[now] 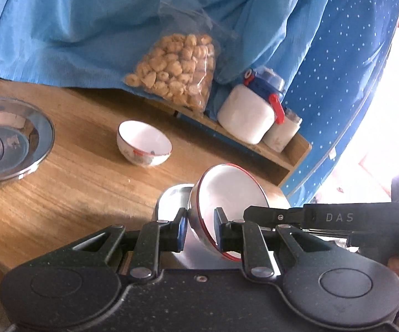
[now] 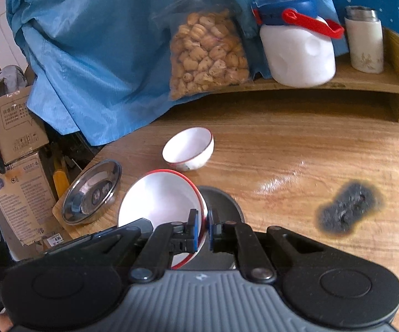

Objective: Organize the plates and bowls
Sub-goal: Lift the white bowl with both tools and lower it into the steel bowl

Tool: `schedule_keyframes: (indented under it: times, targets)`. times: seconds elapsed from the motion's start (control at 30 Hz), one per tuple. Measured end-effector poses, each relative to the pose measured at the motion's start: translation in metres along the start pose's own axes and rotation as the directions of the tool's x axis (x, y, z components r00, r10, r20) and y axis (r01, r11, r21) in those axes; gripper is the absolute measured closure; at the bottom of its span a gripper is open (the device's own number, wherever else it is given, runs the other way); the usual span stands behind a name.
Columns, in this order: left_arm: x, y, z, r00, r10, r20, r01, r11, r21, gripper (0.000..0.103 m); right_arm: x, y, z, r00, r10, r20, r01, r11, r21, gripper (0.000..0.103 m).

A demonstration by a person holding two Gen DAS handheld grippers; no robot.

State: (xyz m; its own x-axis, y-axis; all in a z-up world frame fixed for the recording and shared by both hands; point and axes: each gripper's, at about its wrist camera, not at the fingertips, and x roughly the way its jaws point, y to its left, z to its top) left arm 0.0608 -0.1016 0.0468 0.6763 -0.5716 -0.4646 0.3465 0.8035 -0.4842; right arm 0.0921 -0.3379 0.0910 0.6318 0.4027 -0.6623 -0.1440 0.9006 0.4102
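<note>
A white red-rimmed bowl [image 1: 227, 193] is tilted on edge above a steel plate [image 1: 171, 202] on the wooden table. My left gripper [image 1: 200, 228] straddles its near rim, jaws slightly apart around it. My right gripper [image 2: 203, 227] is shut on the same bowl's [image 2: 160, 199] rim from the other side, over that steel plate [image 2: 224, 202]. A second white bowl [image 1: 144, 144] with red pattern sits upright mid-table; it also shows in the right wrist view [image 2: 189, 149]. A second steel plate [image 1: 8, 138] lies at the table's left edge, seen too in the right wrist view [image 2: 91, 191].
A low wooden shelf [image 2: 365, 83] at the back holds a snack bag [image 2: 207, 52], a white jug [image 2: 299, 52] with red handle and a white flask [image 2: 365, 41]. Blue cloth [image 2: 94, 55] drapes behind. A burn mark [image 2: 349, 213] is on the table. Cardboard boxes [image 2: 19, 166] stand left.
</note>
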Motion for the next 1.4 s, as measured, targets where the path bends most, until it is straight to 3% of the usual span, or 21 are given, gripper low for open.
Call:
schedule_keyframes:
  times: [0.37, 1.4]
  targets:
    - [0.008, 0.003, -0.004, 0.999, -0.003, -0.049, 0.002, 1.0, -0.023, 0.082, -0.001, -0.007, -0.014, 0.999, -0.009, -0.03, 0.01, 0.999, 0.031, 0.095]
    - [0.013, 0.012, 0.006, 0.999, 0.005, -0.046, -0.008, 0.998, -0.06, 0.081, 0.01, -0.009, -0.01, 0.997, -0.023, -0.079, 0.025, 0.999, 0.029, 0.092]
